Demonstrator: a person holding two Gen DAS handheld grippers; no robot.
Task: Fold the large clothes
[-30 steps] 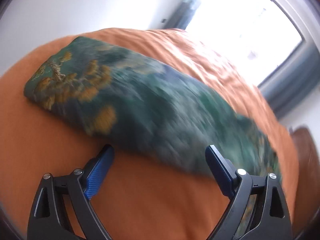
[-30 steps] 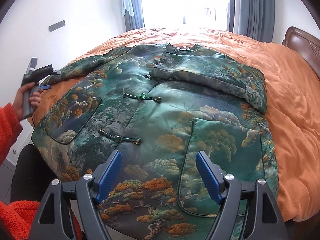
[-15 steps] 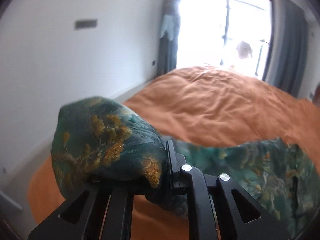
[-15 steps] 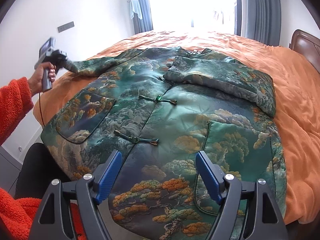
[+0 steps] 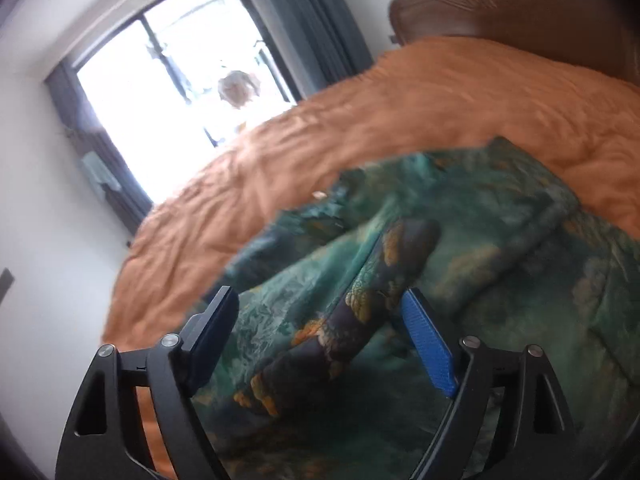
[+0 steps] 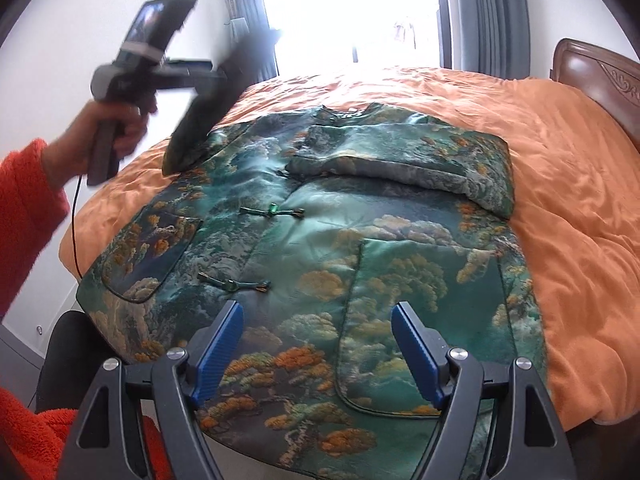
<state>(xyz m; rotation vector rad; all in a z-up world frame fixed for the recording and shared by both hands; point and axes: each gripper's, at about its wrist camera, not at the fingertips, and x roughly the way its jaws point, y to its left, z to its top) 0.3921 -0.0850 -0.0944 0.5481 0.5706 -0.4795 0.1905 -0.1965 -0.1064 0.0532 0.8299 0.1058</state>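
Observation:
A large green brocade jacket [image 6: 320, 240] with orange tree patterns lies face up on the orange bedspread [image 6: 560, 160]. Its right sleeve [image 6: 400, 160] lies folded across the chest. In the right wrist view the left sleeve [image 6: 200, 128] hangs blurred in the air from the left gripper [image 6: 224, 76], above the jacket's left shoulder. In the left wrist view the left gripper [image 5: 320, 320] has its jaws apart, with the sleeve [image 5: 360, 312] lying between them. The right gripper [image 6: 318, 344] is open and empty, hovering over the jacket's hem.
A wooden headboard [image 6: 600, 76] stands at the right. A bright window with grey curtains [image 6: 488, 12] is behind the bed. A white wall [image 6: 60, 20] is on the left. My orange-sleeved arm [image 6: 24, 208] reaches in from the left.
The left gripper closed on the left sleeve's end, lifted it and swung it over the jacket body; its jaws now stand apart. The right gripper stayed open over the hem.

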